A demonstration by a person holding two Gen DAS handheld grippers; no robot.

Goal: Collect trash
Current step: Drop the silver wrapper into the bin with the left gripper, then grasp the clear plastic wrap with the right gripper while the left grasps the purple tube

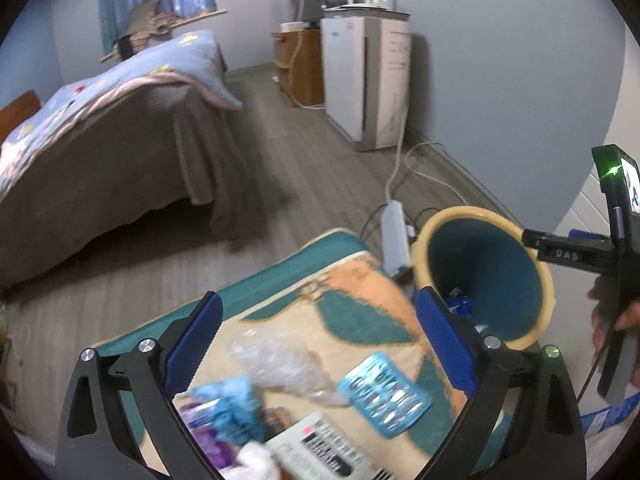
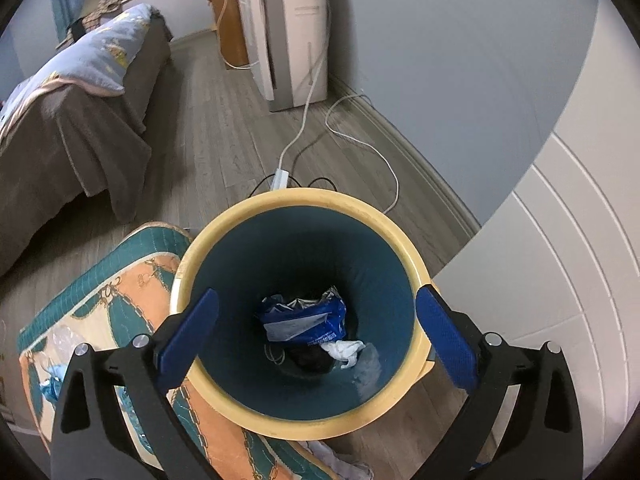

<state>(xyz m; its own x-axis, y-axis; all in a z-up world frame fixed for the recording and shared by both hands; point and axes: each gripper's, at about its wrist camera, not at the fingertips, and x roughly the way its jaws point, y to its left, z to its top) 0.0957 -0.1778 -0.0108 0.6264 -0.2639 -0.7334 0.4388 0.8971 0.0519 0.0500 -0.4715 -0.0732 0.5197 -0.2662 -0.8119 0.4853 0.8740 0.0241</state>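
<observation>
Left wrist view: the left gripper, jaws spread wide and empty, hangs over a patterned mat carrying a blister pack and clear plastic wrap, beside the yellow-rimmed bin. Right wrist view: the right gripper, jaws wide and empty, hangs above the bin, which holds a blue wrapper and a white tissue.

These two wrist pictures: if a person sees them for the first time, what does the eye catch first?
In the right wrist view, the yellow-rimmed bin fills the middle, open, with a crumpled blue wrapper and a white tissue at its bottom. In the left wrist view, the open left gripper frames litter on a patterned mat: a blue blister pack and clear crumpled plastic. A bed stands behind at the left.
</observation>
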